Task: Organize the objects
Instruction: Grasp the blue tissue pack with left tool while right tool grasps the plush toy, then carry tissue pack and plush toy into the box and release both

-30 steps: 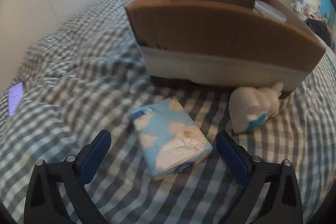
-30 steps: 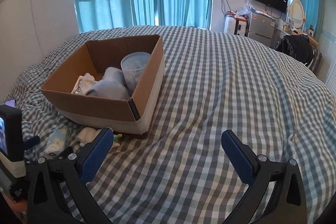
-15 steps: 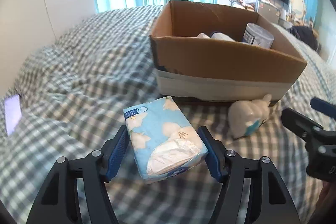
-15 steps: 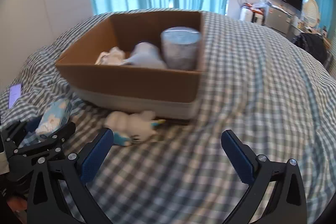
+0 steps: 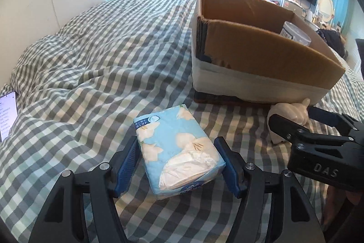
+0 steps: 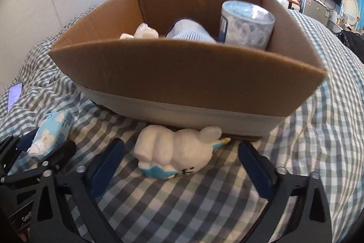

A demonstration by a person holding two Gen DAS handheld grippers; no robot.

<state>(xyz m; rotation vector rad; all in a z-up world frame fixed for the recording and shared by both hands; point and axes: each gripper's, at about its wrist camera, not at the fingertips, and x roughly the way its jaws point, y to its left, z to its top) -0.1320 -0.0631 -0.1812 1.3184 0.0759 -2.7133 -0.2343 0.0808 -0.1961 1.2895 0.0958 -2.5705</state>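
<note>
My left gripper [image 5: 179,163] is shut on a light blue tissue pack [image 5: 177,149], held over the checked bedspread; the pack also shows in the right wrist view [image 6: 53,131]. A white rabbit toy with a blue bib [image 6: 179,156] lies on its side against the front of the cardboard box [image 6: 182,76]. My right gripper [image 6: 182,167] is open with its fingers on either side of the toy, not touching. The toy [image 5: 289,115] and the right gripper's body show at the right of the left wrist view.
The box [image 5: 261,60] holds a wrapped tissue roll [image 6: 246,24], a ribbed white and blue item [image 6: 188,32] and a white cloth [image 6: 143,33]. A lit phone [image 5: 6,115] lies at the bed's left edge. Curtains, a TV and furniture stand behind.
My left gripper closed on the tissue pack and lifted it a little. My right gripper swung in low toward the box and now straddles the rabbit toy.
</note>
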